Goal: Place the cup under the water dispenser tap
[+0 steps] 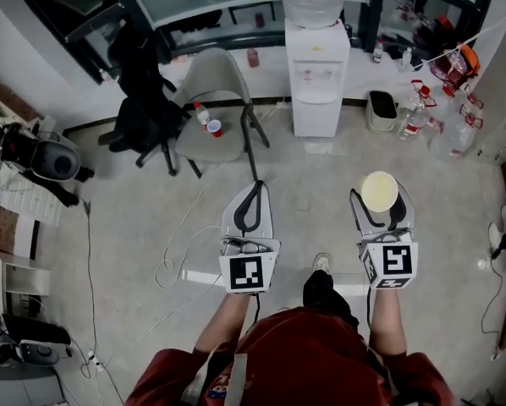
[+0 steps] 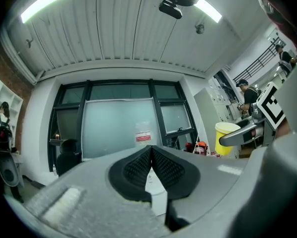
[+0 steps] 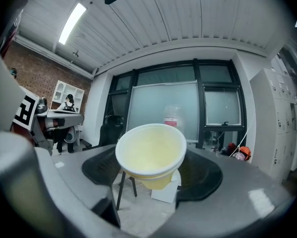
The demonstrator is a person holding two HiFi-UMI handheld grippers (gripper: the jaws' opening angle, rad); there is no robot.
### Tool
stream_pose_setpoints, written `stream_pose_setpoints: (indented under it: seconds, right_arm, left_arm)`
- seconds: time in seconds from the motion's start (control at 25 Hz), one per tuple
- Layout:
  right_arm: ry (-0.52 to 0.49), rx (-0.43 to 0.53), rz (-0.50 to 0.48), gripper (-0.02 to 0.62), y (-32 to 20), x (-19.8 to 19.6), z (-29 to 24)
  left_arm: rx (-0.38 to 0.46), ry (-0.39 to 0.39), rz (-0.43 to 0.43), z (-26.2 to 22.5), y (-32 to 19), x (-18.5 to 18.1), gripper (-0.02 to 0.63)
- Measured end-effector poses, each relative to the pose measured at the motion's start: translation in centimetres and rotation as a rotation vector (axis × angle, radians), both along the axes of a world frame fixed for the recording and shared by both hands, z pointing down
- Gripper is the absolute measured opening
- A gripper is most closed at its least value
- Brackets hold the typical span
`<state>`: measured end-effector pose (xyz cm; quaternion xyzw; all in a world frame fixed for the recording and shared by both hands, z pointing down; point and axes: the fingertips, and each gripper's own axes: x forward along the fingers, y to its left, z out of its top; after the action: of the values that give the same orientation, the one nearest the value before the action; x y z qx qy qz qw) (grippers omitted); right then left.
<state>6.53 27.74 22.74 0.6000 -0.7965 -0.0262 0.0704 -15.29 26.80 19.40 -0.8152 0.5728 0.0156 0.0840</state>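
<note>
The right gripper (image 1: pixel 379 203) stood wide open around the yellow cup (image 1: pixel 378 189). Its pads pressed on the cup's tapered sides, mouth up, at about 3 o'clock in the head view. The left gripper (image 1: pixel 255 194), at 9 o'clock from it, had its jaws closed together on nothing. The water dispenser (image 1: pixel 316 74) stood by the window wall at about 11 o'clock from the cup, well apart from it, with bare floor between. Its tap was too small to make out.

The likeliest trouble seemed to lie in the grip. The cup looked thin and light and narrowed downward, so a looser hold could have let it slide through, and a harder one could have buckled it. At the dispenser, a high approach might have knocked the rim against the tap. A release off-centre might have left the cup tilted or beside the stream. Loose cable (image 1: pixel 181 252) at 8 o'clock was a tripping hazard.
</note>
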Motion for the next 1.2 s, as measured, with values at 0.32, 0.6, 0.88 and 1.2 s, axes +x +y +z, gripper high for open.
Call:
stream_pose_setpoints:
  seconds: [0.32, 0.6, 0.88, 1.2]
  right_arm:
    - [-0.017, -0.019, -0.01, 0.334, -8.2, 5.1, 0.6]
    - [-0.026, -0.042, -0.028, 0.334, -14.9, 8.2, 1.7]
    - [-0.029, -0.049, -0.041, 0.334, -20.3, 11.3, 1.9]
    - [-0.034, -0.064, -0.045, 0.334, -24.0, 11.7, 2.7]
  left_arm:
    - [-0.016, -0.019, 0.007, -0.4, -8.2, 5.7, 0.005]
    - [-0.035, -0.029, 0.008, 0.1, -14.9, 9.7, 0.006]
    - [-0.033, -0.035, -0.003, -0.3, -20.2, 13.0, 0.006]
    - [-0.036, -0.023, -0.001, 0.2, -24.1, 13.8, 0.005]
